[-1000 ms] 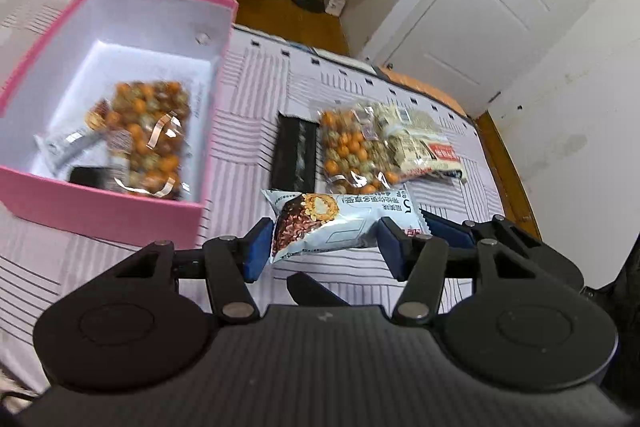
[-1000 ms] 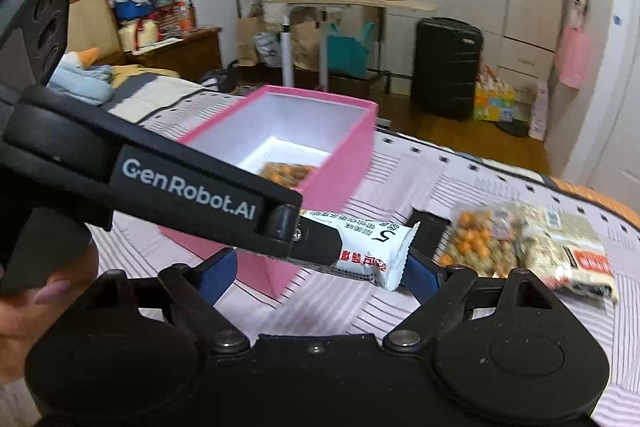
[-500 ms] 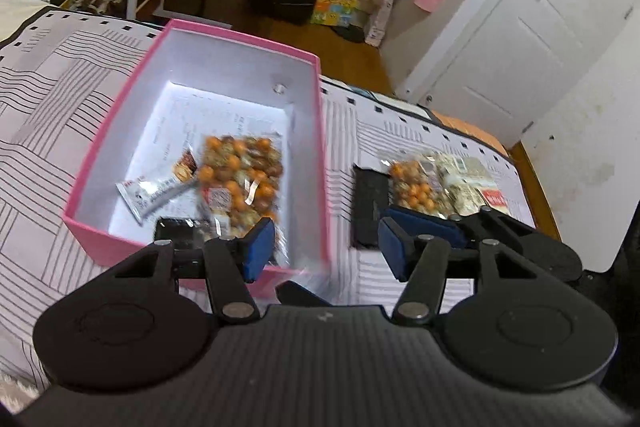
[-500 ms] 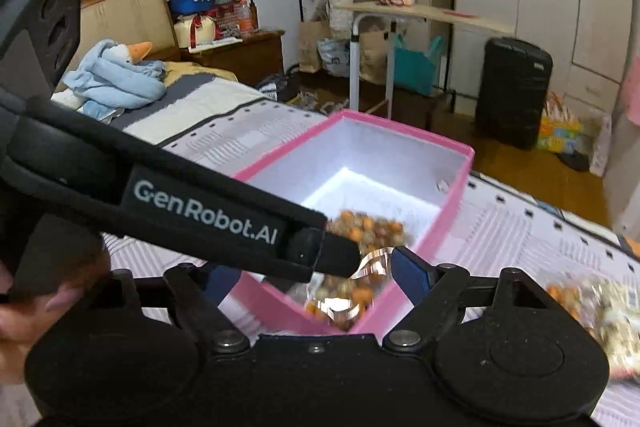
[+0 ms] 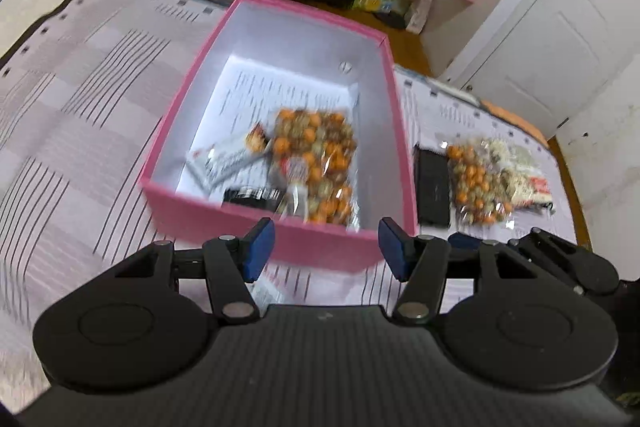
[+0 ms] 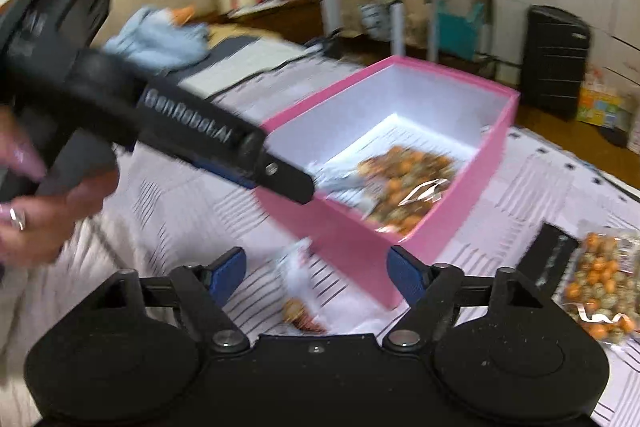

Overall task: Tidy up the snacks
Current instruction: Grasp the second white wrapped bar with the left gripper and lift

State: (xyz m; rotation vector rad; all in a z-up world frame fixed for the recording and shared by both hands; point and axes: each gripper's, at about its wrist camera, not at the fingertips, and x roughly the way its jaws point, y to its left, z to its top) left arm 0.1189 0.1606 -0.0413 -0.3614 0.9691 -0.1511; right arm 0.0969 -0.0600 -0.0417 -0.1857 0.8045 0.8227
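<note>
You are closing your right gripper (image 6: 316,273) around a blurred snack (image 6: 298,291) lying lengthwise between its jaws, untouched, just before the box (image 6: 352,239), while your left gripper (image 5: 326,247) is hovering apart and empty, farther off.

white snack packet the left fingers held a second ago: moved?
Yes. It has left the left gripper and now lies blurred on the striped bedspread, just short of the pink box, not inside it.
</note>
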